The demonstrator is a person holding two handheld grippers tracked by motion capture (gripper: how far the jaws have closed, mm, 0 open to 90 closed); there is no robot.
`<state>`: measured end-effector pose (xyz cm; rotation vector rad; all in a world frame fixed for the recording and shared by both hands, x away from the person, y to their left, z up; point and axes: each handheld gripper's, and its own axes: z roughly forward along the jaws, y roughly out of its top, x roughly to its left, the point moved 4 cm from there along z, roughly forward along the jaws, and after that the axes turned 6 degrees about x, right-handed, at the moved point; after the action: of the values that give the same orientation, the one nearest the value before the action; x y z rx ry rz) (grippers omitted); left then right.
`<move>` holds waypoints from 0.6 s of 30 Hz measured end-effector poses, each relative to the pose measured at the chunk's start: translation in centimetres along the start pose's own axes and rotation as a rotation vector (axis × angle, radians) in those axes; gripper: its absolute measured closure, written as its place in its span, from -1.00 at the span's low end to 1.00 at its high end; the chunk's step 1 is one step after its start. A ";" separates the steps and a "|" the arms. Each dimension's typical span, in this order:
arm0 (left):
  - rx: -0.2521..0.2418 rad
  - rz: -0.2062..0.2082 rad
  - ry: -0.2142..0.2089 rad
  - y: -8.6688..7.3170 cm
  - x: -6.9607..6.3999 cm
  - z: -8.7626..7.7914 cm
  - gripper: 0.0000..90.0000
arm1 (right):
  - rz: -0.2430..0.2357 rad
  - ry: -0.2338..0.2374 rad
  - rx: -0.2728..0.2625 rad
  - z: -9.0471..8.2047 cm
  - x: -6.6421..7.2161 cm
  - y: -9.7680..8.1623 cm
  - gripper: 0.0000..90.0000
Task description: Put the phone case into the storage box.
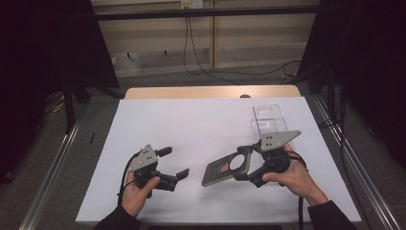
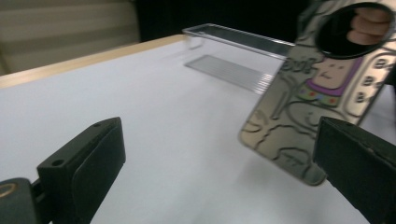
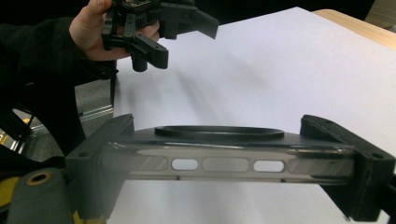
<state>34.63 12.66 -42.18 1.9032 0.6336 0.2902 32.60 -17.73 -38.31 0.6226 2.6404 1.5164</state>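
A dark phone case (image 1: 218, 171) with a round ring hole is held above the white sheet, and my right gripper (image 1: 242, 163) is shut on its two long edges. In the right gripper view the phone case (image 3: 224, 164) shows edge on, spanning the right gripper (image 3: 229, 151) from jaw to jaw. My left gripper (image 1: 174, 162) hovers open just left of the case, with nothing in it. From the left gripper (image 2: 219, 158) view, the phone case (image 2: 299, 116) shows a cartoon print and hangs tilted near the right jaw, apart from it.
A clear plastic box (image 1: 268, 120) lies on the white sheet (image 1: 191, 120) behind the right gripper; the clear box (image 2: 233, 46) also appears in the left gripper view. The wooden table edge (image 1: 191, 92) runs along the back. Metal rails flank the table.
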 end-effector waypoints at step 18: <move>-0.031 -0.063 0.156 -3.0 2.3 -3.9 -0.95 | 0.065 -0.077 -0.020 -1.4 -1.2 0.2 -0.74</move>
<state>33.77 17.88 -43.49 1.8395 0.7875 0.4078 33.46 -19.18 -37.59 0.7566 2.5691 1.5009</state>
